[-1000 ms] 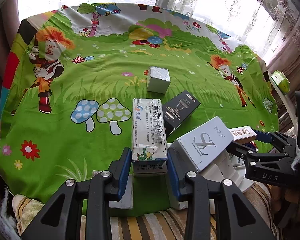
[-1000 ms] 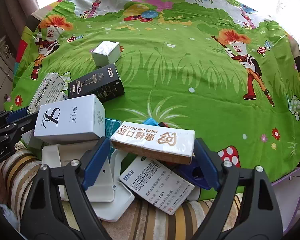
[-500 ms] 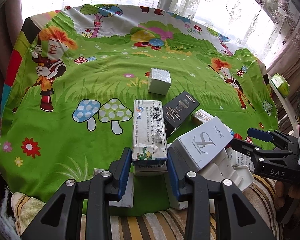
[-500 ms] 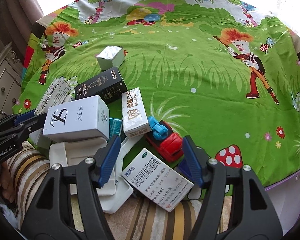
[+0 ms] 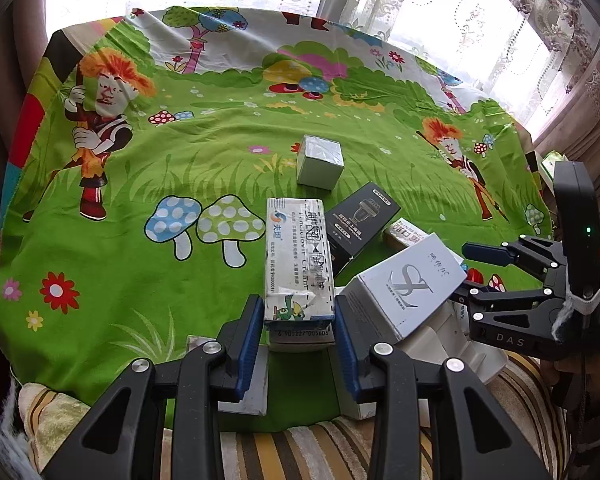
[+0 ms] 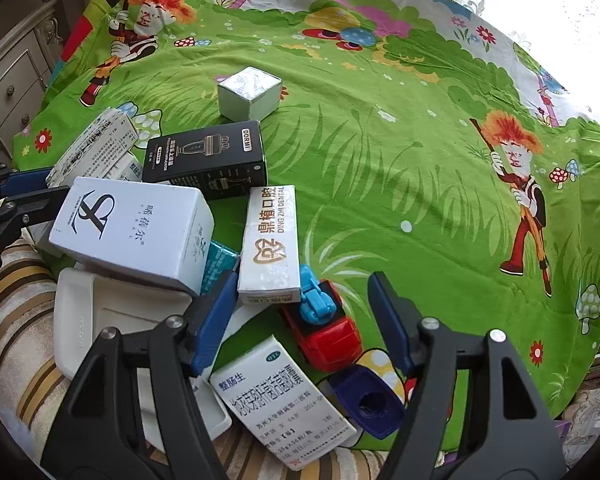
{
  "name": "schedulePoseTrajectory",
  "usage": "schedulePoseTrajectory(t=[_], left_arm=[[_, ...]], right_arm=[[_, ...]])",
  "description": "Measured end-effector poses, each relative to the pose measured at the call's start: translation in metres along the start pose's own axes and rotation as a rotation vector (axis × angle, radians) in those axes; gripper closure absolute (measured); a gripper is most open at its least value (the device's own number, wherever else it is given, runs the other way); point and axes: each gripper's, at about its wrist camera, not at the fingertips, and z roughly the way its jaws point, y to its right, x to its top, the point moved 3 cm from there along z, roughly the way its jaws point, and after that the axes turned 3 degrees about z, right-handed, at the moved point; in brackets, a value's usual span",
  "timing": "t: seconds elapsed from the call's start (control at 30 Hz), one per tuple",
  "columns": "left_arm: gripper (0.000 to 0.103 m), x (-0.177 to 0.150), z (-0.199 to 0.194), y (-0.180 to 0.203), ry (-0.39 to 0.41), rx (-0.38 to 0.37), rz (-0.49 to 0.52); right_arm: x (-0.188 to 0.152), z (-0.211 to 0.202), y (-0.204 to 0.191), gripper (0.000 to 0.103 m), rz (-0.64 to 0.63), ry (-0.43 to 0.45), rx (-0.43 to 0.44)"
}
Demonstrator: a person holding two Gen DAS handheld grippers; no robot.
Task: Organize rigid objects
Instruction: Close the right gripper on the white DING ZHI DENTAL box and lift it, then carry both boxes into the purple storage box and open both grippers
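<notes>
My left gripper (image 5: pixel 296 322) is shut on a long white medicine box (image 5: pixel 298 256), which also shows at the left of the right wrist view (image 6: pixel 94 148). My right gripper (image 6: pixel 304 308) is open and empty above a red and blue toy car (image 6: pixel 324 324). The white dental box (image 6: pixel 272 244) lies flat on the cloth just ahead of it, beside a black box (image 6: pixel 208 158) and a large white box (image 6: pixel 132 232). A silver cube box (image 5: pixel 320 156) stands further out. A white medicine box (image 6: pixel 284 396) and a blue cap (image 6: pixel 370 402) lie under the right gripper.
A green cartoon tablecloth (image 5: pixel 140 184) covers the table. White trays (image 6: pixel 100 320) sit at the near edge on striped fabric (image 5: pixel 300 452). A grey drawer cabinet (image 6: pixel 8 80) stands at the left. Curtained windows are behind.
My right gripper let go of the dental box, which now lies on the cloth turned lengthwise, and pulled back with its jaws open. The left gripper kept its hold and barely moved.
</notes>
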Motion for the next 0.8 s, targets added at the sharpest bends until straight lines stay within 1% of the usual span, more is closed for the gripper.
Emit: schedulePoseTrajectory(t=[0.07,0.1,0.27,0.5,0.63,0.8], left_arm=[[0.067,0.0,0.0,0.0,0.002,0.001,-0.004],[0.067,0.0,0.0,0.0,0.004,0.002,-0.006],[0.067,0.001,-0.005,-0.002,0.026,0.012,-0.017],[0.067,0.002,-0.019,0.004,0.069,0.018,-0.025],[0.067,0.003,-0.031,0.012,0.109,0.027,-0.015],[0.067,0.006,-0.044,0.026,0.146,0.016,-0.004]], right_arm=[[0.0,0.003,-0.001,0.055,0.002,-0.007,0.017],[0.0,0.002,0.0,0.066,0.006,-0.002,0.017],[0.001,-0.009,0.002,0.067,0.028,0.056,0.022],[-0.003,-0.029,0.013,0.068,0.095,0.128,0.029],[-0.01,-0.044,0.023,0.068,0.143,0.165,0.031],[-0.027,-0.065,0.039,0.068,0.208,0.21,0.031]])
